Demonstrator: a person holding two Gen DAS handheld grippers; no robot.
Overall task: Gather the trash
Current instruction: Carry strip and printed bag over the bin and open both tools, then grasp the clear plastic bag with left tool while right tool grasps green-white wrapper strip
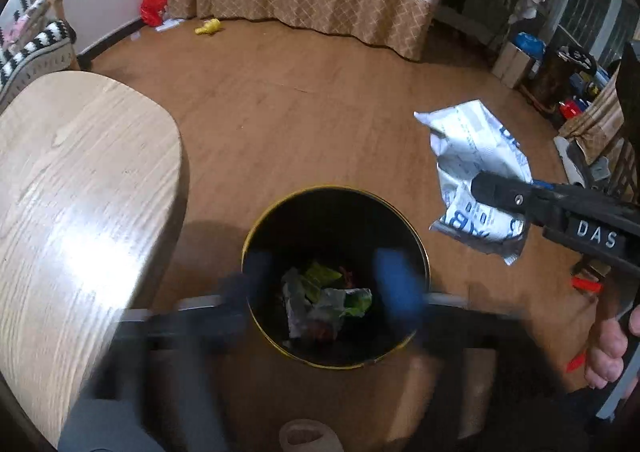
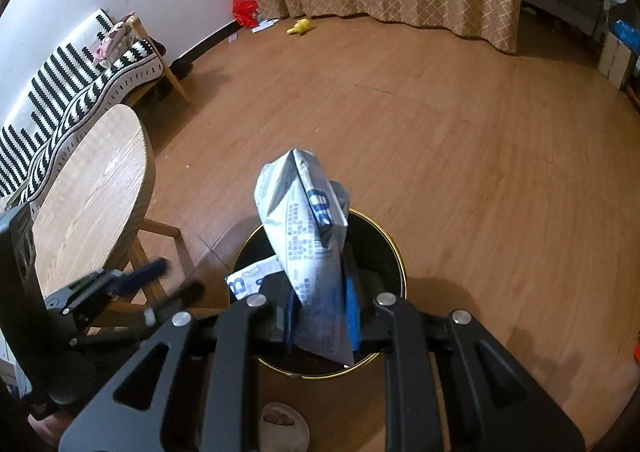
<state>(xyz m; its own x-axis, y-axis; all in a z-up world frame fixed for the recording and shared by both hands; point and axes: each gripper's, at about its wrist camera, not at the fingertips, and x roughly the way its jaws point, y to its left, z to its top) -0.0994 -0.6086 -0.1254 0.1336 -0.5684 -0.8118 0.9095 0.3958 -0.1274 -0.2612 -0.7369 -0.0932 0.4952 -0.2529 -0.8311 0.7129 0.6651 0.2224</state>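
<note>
Right tongs (image 2: 320,312) pinching wrapper (image 2: 304,228) over bin (image 1: 256,236) — left tongs (image 1: 326,276) spread.

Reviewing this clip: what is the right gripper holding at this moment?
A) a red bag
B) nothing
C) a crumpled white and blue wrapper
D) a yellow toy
C: the right gripper is shut on the white and blue wrapper above the black bin.

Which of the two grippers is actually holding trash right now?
The right gripper, clamped on the white-and-blue wrapper above the black bin; the left gripper is open and empty.
</note>
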